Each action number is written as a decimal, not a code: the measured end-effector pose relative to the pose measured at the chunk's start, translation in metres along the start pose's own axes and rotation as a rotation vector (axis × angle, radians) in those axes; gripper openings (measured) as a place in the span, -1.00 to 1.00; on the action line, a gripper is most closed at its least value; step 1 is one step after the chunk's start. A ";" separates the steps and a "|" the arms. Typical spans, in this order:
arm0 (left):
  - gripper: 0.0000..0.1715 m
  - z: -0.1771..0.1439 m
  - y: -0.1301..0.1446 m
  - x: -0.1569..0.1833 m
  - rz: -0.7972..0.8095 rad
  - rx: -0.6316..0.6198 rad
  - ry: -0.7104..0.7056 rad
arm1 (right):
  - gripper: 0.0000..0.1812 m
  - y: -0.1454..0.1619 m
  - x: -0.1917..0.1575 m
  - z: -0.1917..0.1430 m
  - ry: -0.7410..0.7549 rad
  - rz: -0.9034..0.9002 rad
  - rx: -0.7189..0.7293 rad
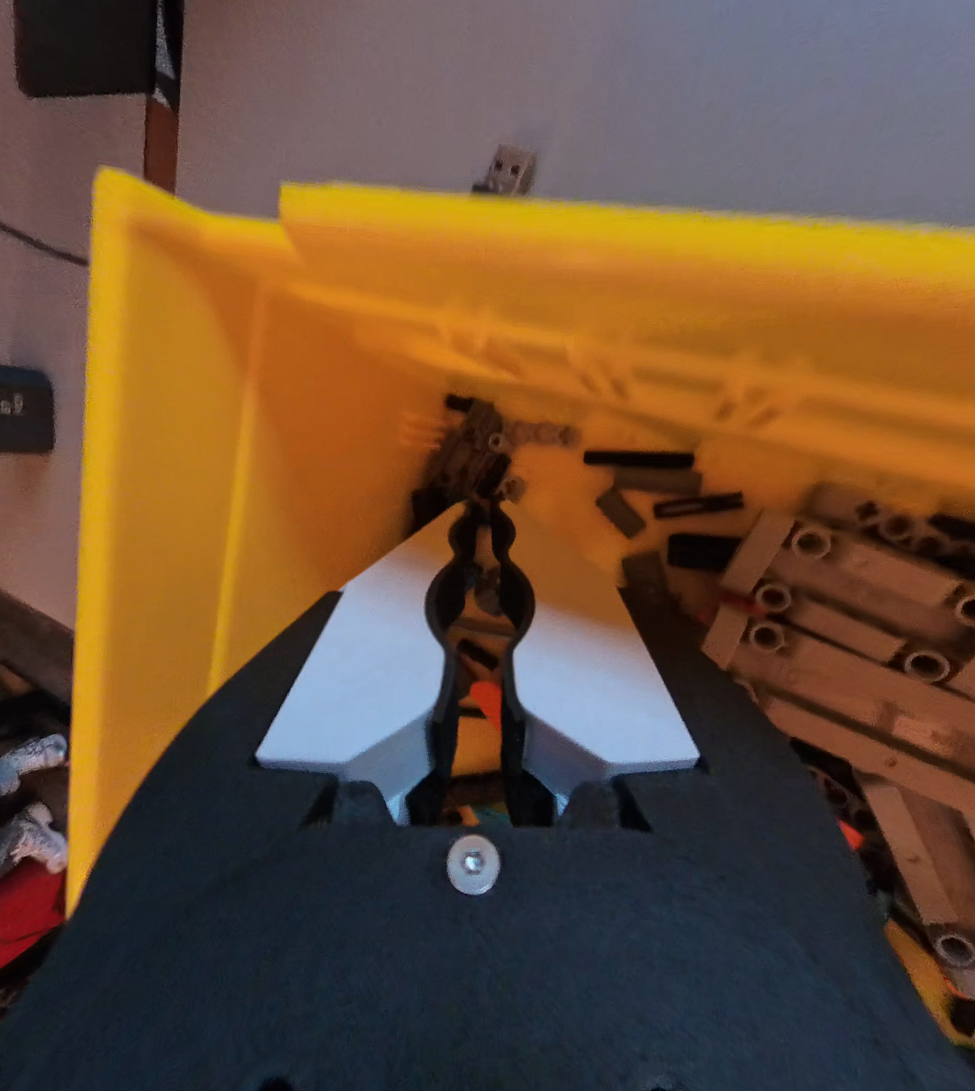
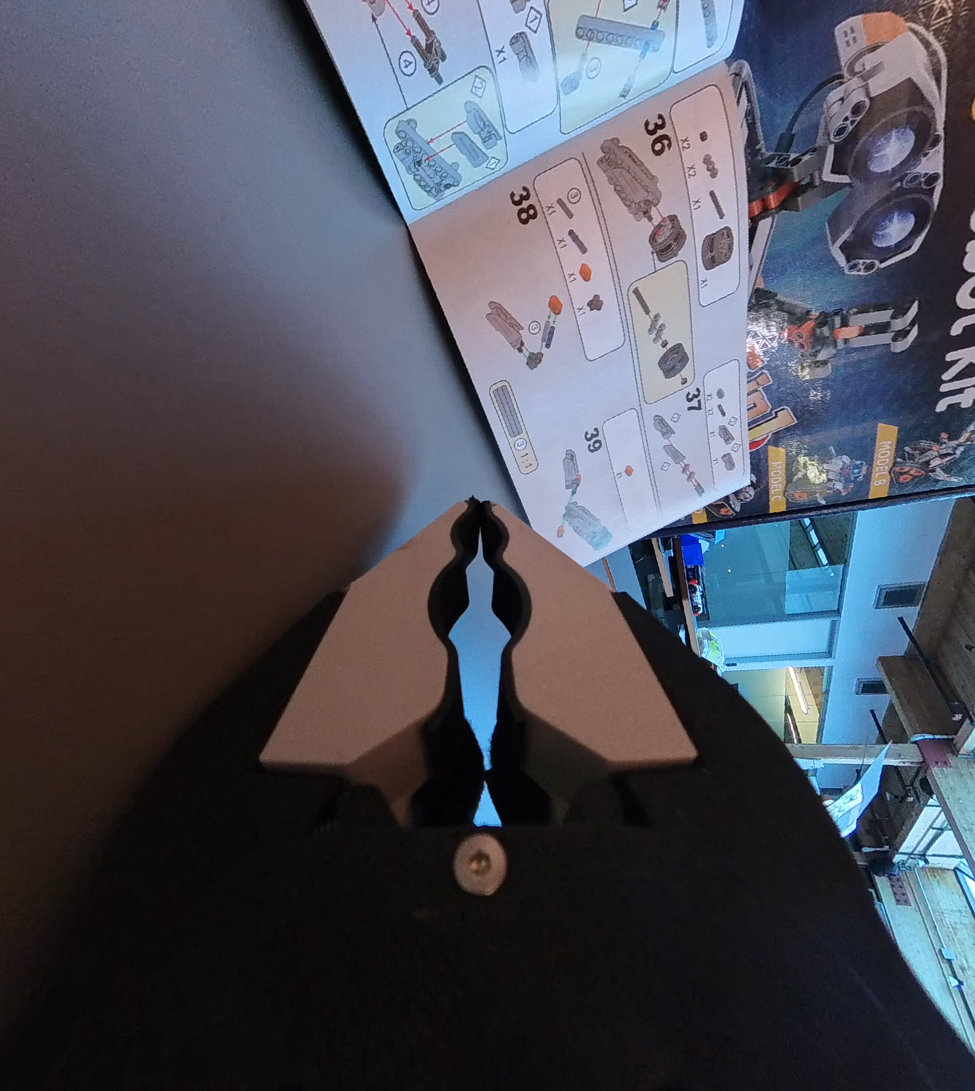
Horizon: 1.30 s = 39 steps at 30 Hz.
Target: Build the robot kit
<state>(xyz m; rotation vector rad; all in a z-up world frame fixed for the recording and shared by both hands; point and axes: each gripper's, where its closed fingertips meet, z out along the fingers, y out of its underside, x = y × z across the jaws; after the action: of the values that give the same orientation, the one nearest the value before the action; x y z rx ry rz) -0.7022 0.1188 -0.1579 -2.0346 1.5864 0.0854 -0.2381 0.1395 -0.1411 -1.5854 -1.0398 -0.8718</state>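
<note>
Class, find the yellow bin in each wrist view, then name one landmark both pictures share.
Left wrist view: the yellow bin fills the middle and right, around the left gripper.
Right wrist view: not in it.
Shared landmark: none is evident; only each view's own gripper looks alike, here the right gripper.

Close wrist views, nothing shared
</note>
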 end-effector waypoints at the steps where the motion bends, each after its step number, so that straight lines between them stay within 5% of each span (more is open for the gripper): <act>1: -1.00 -0.002 0.004 0.001 0.002 -0.005 -0.004 | -1.00 0.000 0.000 0.000 0.000 0.000 0.000; 4: -1.00 -0.007 0.013 0.001 -0.023 -0.012 0.008 | -1.00 0.000 0.000 0.000 0.000 0.000 0.000; 9: -0.85 -0.002 -0.019 -0.006 -0.041 0.131 -0.007 | -1.00 0.000 0.000 0.000 0.000 0.001 -0.003; 13: -1.00 0.013 -0.024 -0.008 -0.010 0.070 -0.016 | -1.00 0.000 0.000 0.000 0.002 0.001 -0.003; 20: -1.00 -0.008 -0.003 0.021 -0.239 -0.095 0.293 | -1.00 0.000 0.000 0.000 -0.001 0.001 -0.003; 25: -1.00 -0.028 0.006 -0.013 -0.280 -0.096 0.136 | -1.00 0.000 0.000 0.000 -0.002 0.002 -0.003; 30: -1.00 -0.038 0.037 -0.021 -0.319 -0.261 0.069 | -1.00 0.000 0.000 0.000 -0.003 0.002 -0.003; 39: -1.00 -0.016 0.049 0.003 -0.766 -0.296 0.227 | -1.00 0.000 0.000 0.000 -0.003 0.002 -0.003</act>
<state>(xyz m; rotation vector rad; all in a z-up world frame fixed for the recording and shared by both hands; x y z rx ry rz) -0.7506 0.1019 -0.1640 -2.8321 0.8399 -0.2149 -0.2381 0.1397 -0.1417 -1.5904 -1.0395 -0.8703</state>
